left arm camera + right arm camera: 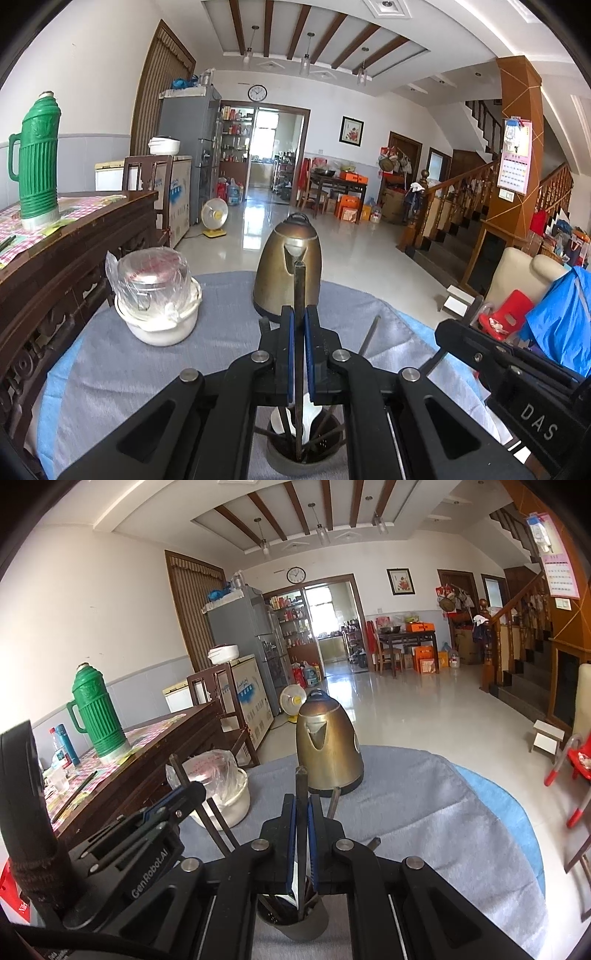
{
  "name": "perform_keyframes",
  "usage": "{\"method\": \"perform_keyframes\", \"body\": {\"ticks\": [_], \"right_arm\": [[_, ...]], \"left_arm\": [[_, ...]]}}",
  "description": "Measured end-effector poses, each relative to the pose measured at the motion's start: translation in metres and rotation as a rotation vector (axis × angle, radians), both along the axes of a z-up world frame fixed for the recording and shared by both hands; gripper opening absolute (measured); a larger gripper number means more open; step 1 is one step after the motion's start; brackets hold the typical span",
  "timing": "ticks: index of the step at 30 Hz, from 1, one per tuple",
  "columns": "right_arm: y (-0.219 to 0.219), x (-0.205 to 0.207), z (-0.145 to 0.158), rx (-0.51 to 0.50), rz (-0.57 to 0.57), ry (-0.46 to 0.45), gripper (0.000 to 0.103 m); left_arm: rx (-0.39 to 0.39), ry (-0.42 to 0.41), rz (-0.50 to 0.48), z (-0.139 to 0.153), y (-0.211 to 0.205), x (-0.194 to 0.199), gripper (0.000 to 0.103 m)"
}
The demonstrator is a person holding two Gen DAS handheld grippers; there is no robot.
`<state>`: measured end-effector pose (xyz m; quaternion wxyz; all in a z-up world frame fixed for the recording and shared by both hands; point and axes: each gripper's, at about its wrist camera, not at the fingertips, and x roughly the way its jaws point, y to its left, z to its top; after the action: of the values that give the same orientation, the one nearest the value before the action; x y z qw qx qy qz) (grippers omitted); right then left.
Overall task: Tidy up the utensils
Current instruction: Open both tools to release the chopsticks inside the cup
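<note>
My left gripper (298, 314) is shut on a dark chopstick (299, 288) that stands upright; its lower end reaches down into a grey utensil holder (306, 452). The holder holds a white spoon (284, 424) and several dark chopsticks. My right gripper (301, 801) is shut on another dark chopstick (301, 786), also upright over the same holder (295, 923). The left gripper (184, 794) shows in the right wrist view with its chopstick (177, 768). The right gripper's body (498, 354) shows at the right of the left wrist view.
A brass kettle (290, 266) stands ahead on the blue-grey cloth (110, 350) of the round table. A plastic-wrapped pot in a white bowl (159, 295) sits at the left. A dark wooden sideboard (74, 251) with a green thermos (37, 162) is left. A red chair (569, 775) is right.
</note>
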<state>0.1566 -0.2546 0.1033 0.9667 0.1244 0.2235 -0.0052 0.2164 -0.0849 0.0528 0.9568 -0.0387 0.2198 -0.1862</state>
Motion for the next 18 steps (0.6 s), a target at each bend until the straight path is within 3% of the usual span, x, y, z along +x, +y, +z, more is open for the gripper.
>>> {"method": "perform_keyframes", "body": {"ticks": [18], "right_arm": [[-0.006, 0.002, -0.013, 0.068, -0.001, 0.035, 0.006]], "left_arm": [[0.073, 0.008, 0.006, -0.002, -0.002, -0.012, 0.006]]}}
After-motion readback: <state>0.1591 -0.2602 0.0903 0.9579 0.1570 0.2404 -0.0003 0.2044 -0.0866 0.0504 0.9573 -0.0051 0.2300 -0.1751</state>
